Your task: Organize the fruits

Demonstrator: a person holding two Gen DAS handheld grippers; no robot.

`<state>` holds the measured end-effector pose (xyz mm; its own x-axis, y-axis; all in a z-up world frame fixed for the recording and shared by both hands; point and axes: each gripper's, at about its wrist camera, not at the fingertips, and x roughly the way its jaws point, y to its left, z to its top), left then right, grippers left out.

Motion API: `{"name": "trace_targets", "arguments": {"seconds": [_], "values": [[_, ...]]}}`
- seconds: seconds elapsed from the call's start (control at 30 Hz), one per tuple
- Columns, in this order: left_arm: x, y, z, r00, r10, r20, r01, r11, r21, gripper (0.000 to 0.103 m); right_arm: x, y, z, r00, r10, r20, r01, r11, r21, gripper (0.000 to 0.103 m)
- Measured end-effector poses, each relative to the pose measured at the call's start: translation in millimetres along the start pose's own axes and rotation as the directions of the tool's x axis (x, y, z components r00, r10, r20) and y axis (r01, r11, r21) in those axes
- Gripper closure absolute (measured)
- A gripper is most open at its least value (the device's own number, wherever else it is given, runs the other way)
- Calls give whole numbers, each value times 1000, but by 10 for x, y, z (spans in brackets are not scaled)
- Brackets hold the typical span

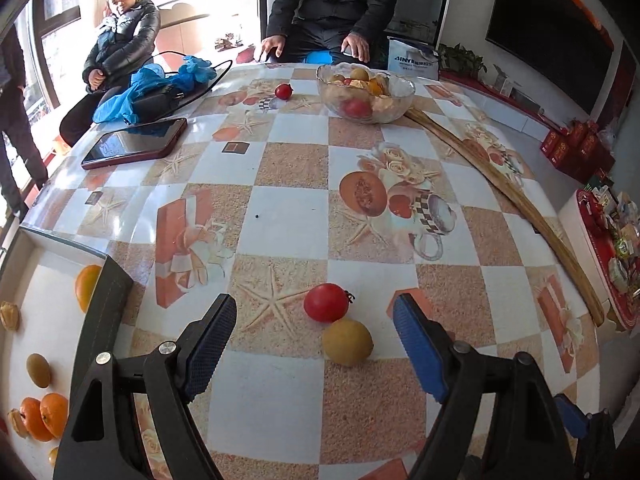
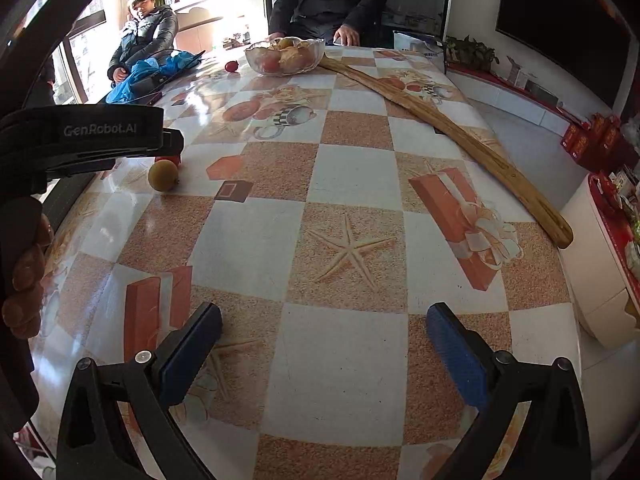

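**Two loose fruits sitting right in front of the left claw**

Standing here watching, going left to right. Off the tabletop's (image 1: 280, 216) left edge a white tray (image 1: 44, 320) is sitting lower down, holding a few oranges (image 1: 44, 420), a greenish-brown kiwi-looking fruit (image 1: 38, 370) and some papery husked bits. Looks like a sorting spot, though I'm guessing.

The left claw (image 1: 316, 344) is hanging released, jaws wide apart, with a red tomato (image 1: 326, 303) and a yellow round fruit (image 1: 347, 342) lying touching each other between its fingers. Neither is gripped. The tomato is probably going to be soft and smooth-skinned, so I'd squeeze it gently across its widest part; the yellow one looks firmer, but round, so it's likely rolling if nudged. Because they're touching, closing on one could bump the other.

Farther back another small tomato (image 1: 283, 91) is lying alone near a glass bowl (image 1: 366, 94) piled with mixed fruit.

The right claw (image 2: 324, 344) is also hanging released over bare tabletop, nothing between its fingers, well apart from the fruit.
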<state>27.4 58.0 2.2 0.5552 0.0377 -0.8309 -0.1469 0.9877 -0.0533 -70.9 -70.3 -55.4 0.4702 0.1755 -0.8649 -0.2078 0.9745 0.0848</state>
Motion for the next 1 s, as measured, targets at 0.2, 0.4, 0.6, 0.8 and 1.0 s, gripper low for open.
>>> {"name": "trace_targets", "arguments": {"seconds": [0.2,0.4,0.6,0.8,1.0], "values": [[221,-74,11,999,31,-9,-30,999,41,64,-3,-13,-5,1000,11,5,-11,1000,6,0],[7,-174,-317,1000,-1,14,0,996,91,76,-16,-34,-15,1000,23,11,-23,1000,16,0],[-367,-156,-843,999,-39,33,36,995,95,76,-36,-93,-22,999,39,26,-40,998,52,0],[-528,-90,-1052,997,-67,49,60,989,134,64,-40,-98,-26,999,36,26,-38,998,55,0],[-771,179,-1058,989,-86,122,75,993,89,27,-41,-102,-28,999,40,28,-41,998,57,0]]}}
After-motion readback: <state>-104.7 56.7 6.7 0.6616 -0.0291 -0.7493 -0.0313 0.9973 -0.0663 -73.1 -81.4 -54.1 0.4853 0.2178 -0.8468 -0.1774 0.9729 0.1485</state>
